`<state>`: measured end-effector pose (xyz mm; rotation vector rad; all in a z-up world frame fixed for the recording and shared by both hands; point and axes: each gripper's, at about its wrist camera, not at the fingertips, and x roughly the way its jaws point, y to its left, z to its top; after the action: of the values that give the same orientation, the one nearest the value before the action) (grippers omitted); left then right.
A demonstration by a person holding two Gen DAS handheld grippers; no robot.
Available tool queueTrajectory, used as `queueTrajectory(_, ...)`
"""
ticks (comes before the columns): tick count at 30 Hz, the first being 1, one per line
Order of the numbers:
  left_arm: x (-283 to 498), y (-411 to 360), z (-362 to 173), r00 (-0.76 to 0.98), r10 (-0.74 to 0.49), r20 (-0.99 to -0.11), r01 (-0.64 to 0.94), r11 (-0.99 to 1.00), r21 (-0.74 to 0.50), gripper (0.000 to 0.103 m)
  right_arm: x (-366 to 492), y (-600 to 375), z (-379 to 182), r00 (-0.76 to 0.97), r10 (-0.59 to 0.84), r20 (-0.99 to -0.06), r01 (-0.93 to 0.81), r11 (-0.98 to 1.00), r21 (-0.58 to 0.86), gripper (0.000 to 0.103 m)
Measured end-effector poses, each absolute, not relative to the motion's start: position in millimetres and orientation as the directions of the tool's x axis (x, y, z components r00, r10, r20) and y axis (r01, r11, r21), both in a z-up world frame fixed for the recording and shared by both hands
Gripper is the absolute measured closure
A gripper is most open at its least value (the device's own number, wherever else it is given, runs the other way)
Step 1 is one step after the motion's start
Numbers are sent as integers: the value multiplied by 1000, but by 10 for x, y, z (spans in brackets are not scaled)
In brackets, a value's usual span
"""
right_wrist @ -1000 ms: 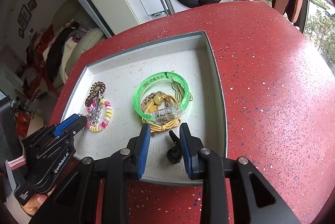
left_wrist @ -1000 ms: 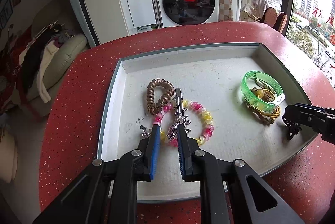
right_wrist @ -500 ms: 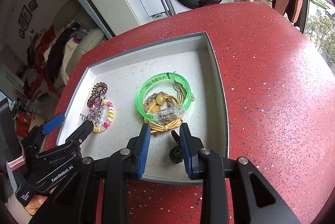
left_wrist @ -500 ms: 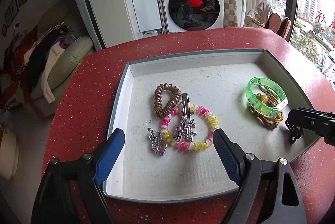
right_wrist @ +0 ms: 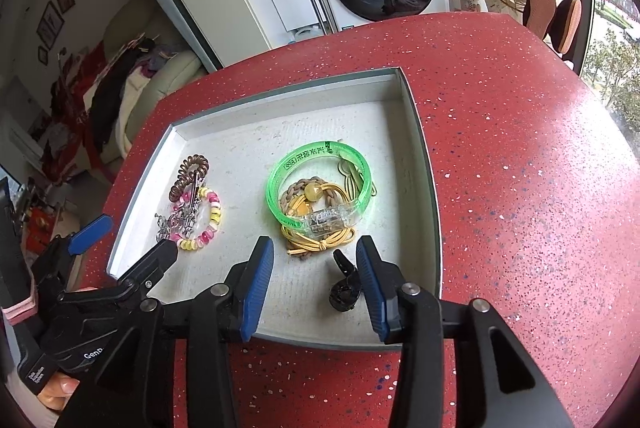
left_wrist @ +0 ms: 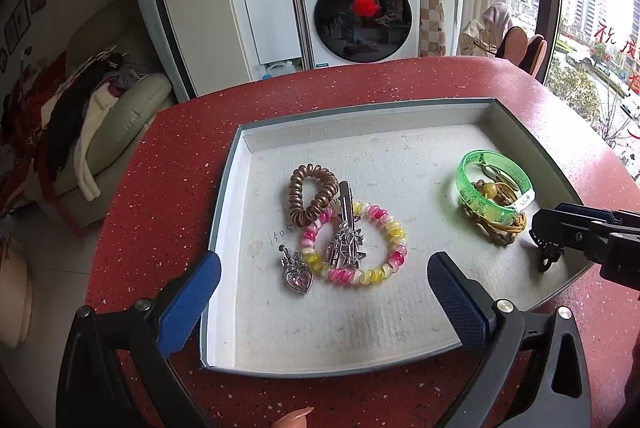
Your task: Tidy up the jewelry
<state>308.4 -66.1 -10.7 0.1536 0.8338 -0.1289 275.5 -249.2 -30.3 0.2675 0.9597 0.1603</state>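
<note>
A grey tray (left_wrist: 228, 196) on the red table holds the jewelry. A brown coil tie (left_wrist: 312, 194), a pink-and-yellow coil bracelet (left_wrist: 356, 242), a silver hair clip (left_wrist: 346, 232) and a heart pendant (left_wrist: 298, 276) lie together at its left. My left gripper (left_wrist: 320, 280) hovers before them, its jaws opening wide with nothing held. At the right lies a green bangle (right_wrist: 316, 184) over yellow cord (right_wrist: 316, 244). My right gripper (right_wrist: 315, 252) has its jaws opening. A black clip (right_wrist: 344, 288) rests on the tray between them, beside the right pad.
The tray (right_wrist: 424, 168) fills the near part of the round red table (right_wrist: 520, 188), with bare tabletop to its right. A washing machine (left_wrist: 360, 8) and a sofa with clothes (left_wrist: 100, 108) stand beyond the table's far edge.
My left jaws spread from nearly shut to wide, and the heart pendant now lies uncovered on the tray. My right jaws widened, letting go of the black clip.
</note>
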Motion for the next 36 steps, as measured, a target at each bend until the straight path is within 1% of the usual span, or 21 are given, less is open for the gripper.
queueTrajectory(1, 3088, -649, -103, 661, -58, -748, 173, 982, 77, 0, 2751, -2474, -292, 565, 249, -786, -21, 957, 288, 49)
queueTrajectory(3, 3094, -629, -102, 652, -58, -756, 167, 984, 69, 0, 2748, -2435, -277, 562, 246, -790, -31, 960, 277, 31)
queueTrajectory(5, 3091, -615, -105, 644, -57, -763, 163, 984, 65, 0, 2740, -2404, -254, 566, 240, -788, -34, 963, 269, 25)
queueTrajectory(9, 3067, -590, -109, 643, -47, -765, 157, 985, 72, 0, 2718, -2345, -214, 580, 228, -782, -43, 967, 250, 20)
queueTrajectory(17, 3015, -541, -91, 644, -34, -764, 148, 986, 81, 0, 2675, -2307, -171, 593, 192, -782, -39, 977, 210, 16)
queueTrajectory(18, 3010, -533, -91, 643, -33, -765, 146, 986, 80, 0, 2664, -2303, -169, 595, 191, -781, -41, 977, 208, 9)
queueTrajectory(19, 3006, -523, -90, 642, -33, -766, 144, 986, 79, 0, 2659, -2299, -164, 596, 191, -780, -42, 978, 207, 6)
queueTrajectory(20, 3003, -512, -88, 641, -32, -767, 141, 987, 77, 0, 2653, -2294, -156, 600, 189, -777, -43, 978, 205, 0)
queueTrajectory(23, 2996, -487, -77, 641, -28, -767, 133, 988, 75, 0, 2619, -2284, -108, 622, 188, -760, -45, 978, 205, 0)
queueTrajectory(27, 2972, -464, -57, 645, -25, -764, 128, 989, 76, 0, 2605, -2259, -53, 626, 172, -760, -36, 981, 192, 0)
queueTrajectory(36, 2900, -429, -38, 643, -11, -766, 117, 990, 83, 0, 2581, -2207, -65, 585, 150, -797, -40, 987, 157, 0)
